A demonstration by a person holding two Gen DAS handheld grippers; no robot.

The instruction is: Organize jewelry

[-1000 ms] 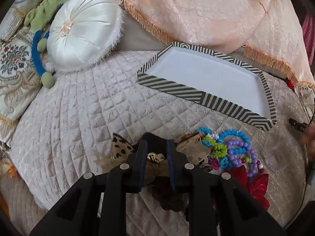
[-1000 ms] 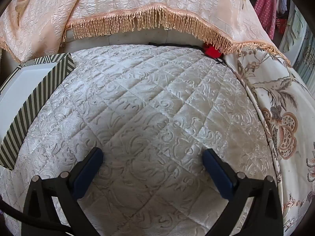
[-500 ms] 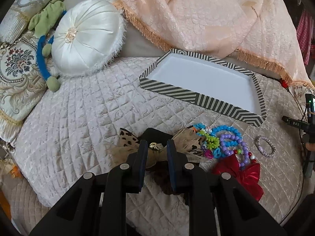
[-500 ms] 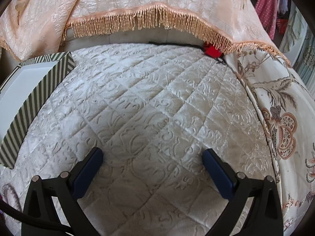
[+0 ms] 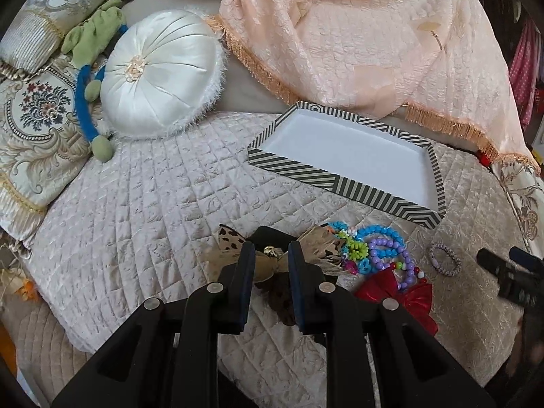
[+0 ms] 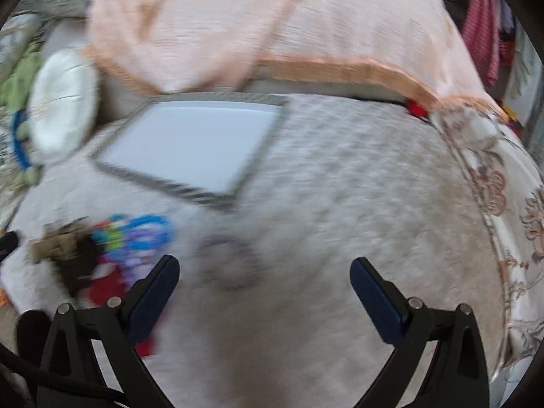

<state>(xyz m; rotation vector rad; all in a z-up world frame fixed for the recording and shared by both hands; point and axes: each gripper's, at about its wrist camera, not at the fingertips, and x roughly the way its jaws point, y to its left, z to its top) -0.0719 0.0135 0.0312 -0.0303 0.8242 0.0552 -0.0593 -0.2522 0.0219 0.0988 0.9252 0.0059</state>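
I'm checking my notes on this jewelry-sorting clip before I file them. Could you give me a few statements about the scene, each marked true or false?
1. The striped tray holds no jewelry. True.
2. The left tongs are shut on the leopard-print bow. True.
3. The right tongs grip the lilac bracelet. False: they are open and hold nothing; the bracelet lies alone on the quilt.
4. The red bow lies in the tray. False: it lies on the quilt, beside the bead bracelets.
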